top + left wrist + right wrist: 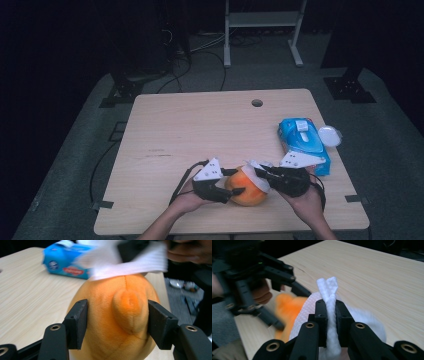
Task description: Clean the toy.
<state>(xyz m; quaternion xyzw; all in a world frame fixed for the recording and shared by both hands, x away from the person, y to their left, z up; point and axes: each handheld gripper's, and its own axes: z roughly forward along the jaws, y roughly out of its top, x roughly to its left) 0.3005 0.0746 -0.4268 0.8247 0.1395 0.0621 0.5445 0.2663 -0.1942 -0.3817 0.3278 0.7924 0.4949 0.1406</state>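
Orange plush, a rounded toy, sits on the pale wooden counter between the two tongs, near the person's edge. The left tongs are clamped on it: in the left gripper view each black pad presses into a flank of the toy, whose stitched nub faces the camera between them. The right tongs come in from the opposite side and are clenched tight on a white wipe; in the right gripper view the folded cloth stands pinched upright between the two jaws, its twisted tip rising just past them, while the rest of it drapes over the top of the toy just beyond. In the left gripper view the same wipe, blurred, lies across the toy's upper end, touching it. Behind the right tongs, farther out on the counter, lies a blue pack of wipes, and just beside its far side sits a small white round lid, both well apart from the toy. The person's hands enter from the near edge.
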